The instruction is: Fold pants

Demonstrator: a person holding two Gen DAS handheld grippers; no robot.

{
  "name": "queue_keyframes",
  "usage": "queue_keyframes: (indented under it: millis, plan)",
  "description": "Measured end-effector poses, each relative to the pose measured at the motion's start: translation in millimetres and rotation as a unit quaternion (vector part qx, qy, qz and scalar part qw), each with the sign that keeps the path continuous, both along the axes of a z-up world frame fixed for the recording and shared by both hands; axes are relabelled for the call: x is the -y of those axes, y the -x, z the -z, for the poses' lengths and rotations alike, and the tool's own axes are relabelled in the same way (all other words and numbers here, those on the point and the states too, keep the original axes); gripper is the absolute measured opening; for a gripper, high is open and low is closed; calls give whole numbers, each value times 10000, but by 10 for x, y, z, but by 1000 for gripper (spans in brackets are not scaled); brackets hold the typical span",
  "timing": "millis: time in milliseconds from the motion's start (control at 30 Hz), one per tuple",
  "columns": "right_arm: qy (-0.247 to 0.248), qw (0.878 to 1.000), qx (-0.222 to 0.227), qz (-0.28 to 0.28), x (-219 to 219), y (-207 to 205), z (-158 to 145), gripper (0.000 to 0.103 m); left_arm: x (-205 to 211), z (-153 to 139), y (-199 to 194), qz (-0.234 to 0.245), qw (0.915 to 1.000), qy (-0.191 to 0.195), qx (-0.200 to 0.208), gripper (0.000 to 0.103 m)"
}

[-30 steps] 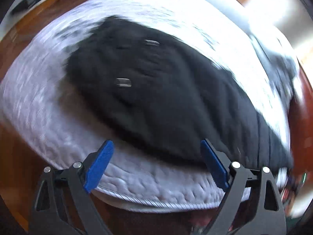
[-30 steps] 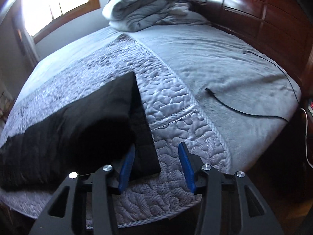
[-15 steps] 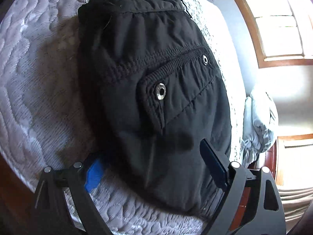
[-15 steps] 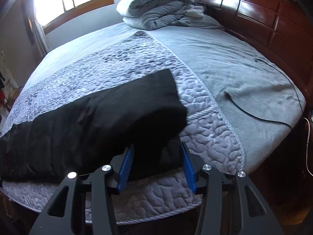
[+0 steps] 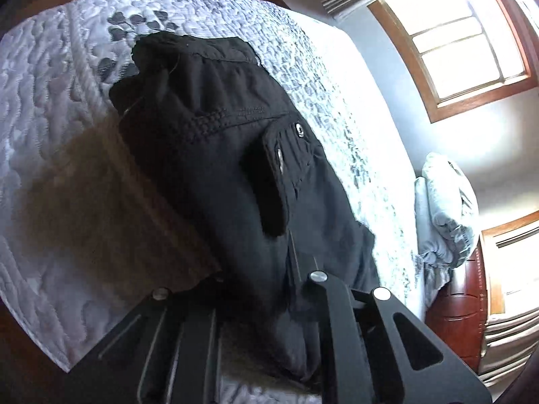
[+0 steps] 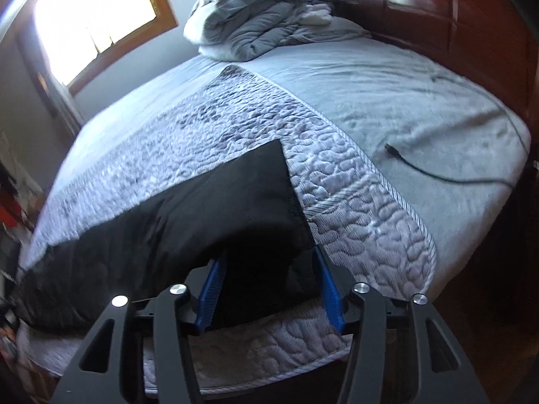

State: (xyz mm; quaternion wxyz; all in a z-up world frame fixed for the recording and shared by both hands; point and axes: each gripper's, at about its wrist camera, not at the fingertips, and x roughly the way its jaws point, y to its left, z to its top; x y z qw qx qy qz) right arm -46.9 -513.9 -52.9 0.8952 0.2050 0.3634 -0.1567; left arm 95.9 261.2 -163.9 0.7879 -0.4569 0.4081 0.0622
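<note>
Black pants [image 5: 219, 155] lie on the quilted bed cover [image 5: 50, 101]; the left wrist view shows the waistband end with a snap pocket flap. My left gripper [image 5: 256, 289] is buried in the fabric near the seat, its fingertips hidden, with cloth bunched between its arms. In the right wrist view the pants [image 6: 202, 208] stretch left across the cover [image 6: 353, 202], the leg hem nearest. My right gripper [image 6: 269, 276] straddles the hem end with its blue pads [image 6: 212, 289] apart and fabric between them.
A folded grey comforter and pillow [image 6: 249, 23] sit at the head of the bed by the wooden headboard [image 6: 454, 17]. A black cable [image 6: 438, 171] lies on the grey sheet at right. Windows [image 6: 94, 17] are on the far wall. The bed edge is just below both grippers.
My left gripper has pushed in and closed over the pants' seat, lifting and bunching the fabric. My right gripper's view has tilted and drawn nearer; the leg end has flattened out between its pads.
</note>
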Motion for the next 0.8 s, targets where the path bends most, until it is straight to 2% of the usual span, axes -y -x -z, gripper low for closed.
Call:
queue_keyframes:
  millis: [100, 167, 200, 267, 300, 400, 467, 533, 567, 633, 700, 767, 800]
  plan:
    - [-628, 9977, 181, 203, 123, 162, 6, 63, -43, 138, 124, -88, 9999, 79, -45, 11]
    - [-1149, 9921, 430, 275, 184, 275, -3, 63, -20, 155, 192, -129, 9999, -82, -52, 11]
    - [-1460, 9872, 581, 260, 199, 318, -4, 64, 17, 142, 191, -120, 9998, -162, -49, 11]
    - [-2391, 9672, 856, 59, 195, 334, 58, 71, 105, 110, 121, -64, 9996, -287, -49, 12]
    - [-2634, 9612, 823, -27, 159, 298, 106, 74, 117, 109, 113, -61, 9994, -327, -64, 12]
    - [-2929, 9539, 651, -96, 56, 135, 241, 75, 129, 100, 66, -47, 9986, -502, -144, 14]
    - [-2854, 9573, 462, 59, 22, -20, 351, 75, 153, 96, 40, -51, 9983, -551, -175, 16]
    - [-2927, 9549, 460, 214, 51, -187, 460, 75, 159, 95, 16, -67, 9983, -548, -198, 17]
    - [-3017, 9516, 514, 290, 89, -241, 499, 72, 134, 110, 33, -89, 9984, -524, -212, 19]
    - [-3198, 9445, 688, 286, 148, -423, 536, 45, 129, 147, 25, -133, 9985, -463, -266, 22]
    - [-3010, 9505, 664, 386, 188, -601, 466, 38, 141, 176, 9, -168, 9985, -421, -291, 25]
    - [-2750, 9590, 626, 291, 170, -728, 350, 15, 100, 211, 31, -184, 9985, -392, -331, 28]
    - [-2635, 9616, 758, 75, 132, -804, 211, 10, 82, 226, 45, -188, 9984, -392, -352, 30]
